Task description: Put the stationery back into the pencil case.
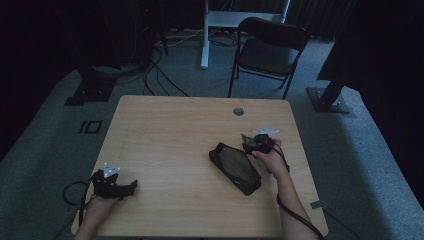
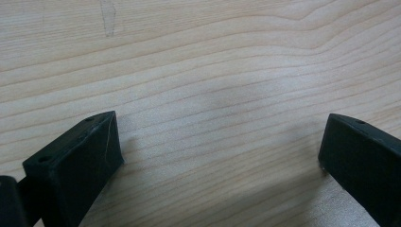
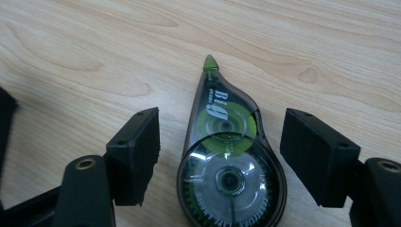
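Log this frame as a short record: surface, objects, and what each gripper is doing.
surface: wooden table
objects: black pouch, lying flat; correction tape dispenser, clear with green reels, lying flat
left gripper: jaws open over bare wood, holding nothing
right gripper: jaws open on either side of the dispenser, not touching it
background: folding chair beyond the table

black pouch (image 1: 235, 168) mid-table, left half (image 1: 160, 145) bare
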A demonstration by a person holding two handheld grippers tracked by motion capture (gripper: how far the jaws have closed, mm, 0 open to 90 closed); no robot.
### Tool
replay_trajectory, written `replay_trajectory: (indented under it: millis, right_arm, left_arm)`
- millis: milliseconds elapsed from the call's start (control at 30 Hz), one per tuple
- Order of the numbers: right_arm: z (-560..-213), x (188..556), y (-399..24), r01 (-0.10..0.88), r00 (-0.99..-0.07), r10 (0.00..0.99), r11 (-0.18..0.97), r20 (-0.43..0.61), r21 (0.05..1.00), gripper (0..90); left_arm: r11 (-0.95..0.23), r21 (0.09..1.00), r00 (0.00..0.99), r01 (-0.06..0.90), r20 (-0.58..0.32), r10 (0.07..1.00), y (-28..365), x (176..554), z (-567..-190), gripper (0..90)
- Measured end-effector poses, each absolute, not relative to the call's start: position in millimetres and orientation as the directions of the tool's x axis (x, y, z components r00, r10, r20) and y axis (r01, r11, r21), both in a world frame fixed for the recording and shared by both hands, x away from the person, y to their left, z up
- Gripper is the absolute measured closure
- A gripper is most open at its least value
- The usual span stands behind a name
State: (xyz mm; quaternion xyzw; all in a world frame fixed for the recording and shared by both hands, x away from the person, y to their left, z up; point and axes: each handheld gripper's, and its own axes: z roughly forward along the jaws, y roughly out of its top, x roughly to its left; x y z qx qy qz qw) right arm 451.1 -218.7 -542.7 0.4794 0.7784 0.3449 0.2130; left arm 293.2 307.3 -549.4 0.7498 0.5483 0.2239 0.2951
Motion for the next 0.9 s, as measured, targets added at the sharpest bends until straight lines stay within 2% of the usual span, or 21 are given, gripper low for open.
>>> replay_trajectory:
  millis: [467,633,667,900]
  right_arm:
    - [-546.6,456.7,-219.9,0.613,-0.443,0.896,0.3,0.003,0.731,32.9]
    - [-545.4,457.0,-218.8,0.61,-0.455,0.891,0.311,0.001,0.729,39.3]
    - [-545.0,456.7,-218.2,0.606,-0.461,0.887,0.315,0.0,0.73,45.1]
    - [-542.3,455.9,-217.1,0.604,-0.461,0.887,0.337,-0.029,0.723,47.8]
  left_arm:
    - [-0.225,0.688,0.299,0.69,0.012,0.954,307.3,293.2,-549.4,0.2]
    - [-0.225,0.688,0.299,0.69,0.012,0.954,307.3,293.2,-549.3,0.2]
    - [-0.225,0.688,0.299,0.69,0.013,0.954,307.3,293.2,-549.3,0.2]
    - [-0.225,0.688,0.299,0.69,0.012,0.954,307.3,293.2,-549.3,0.2]
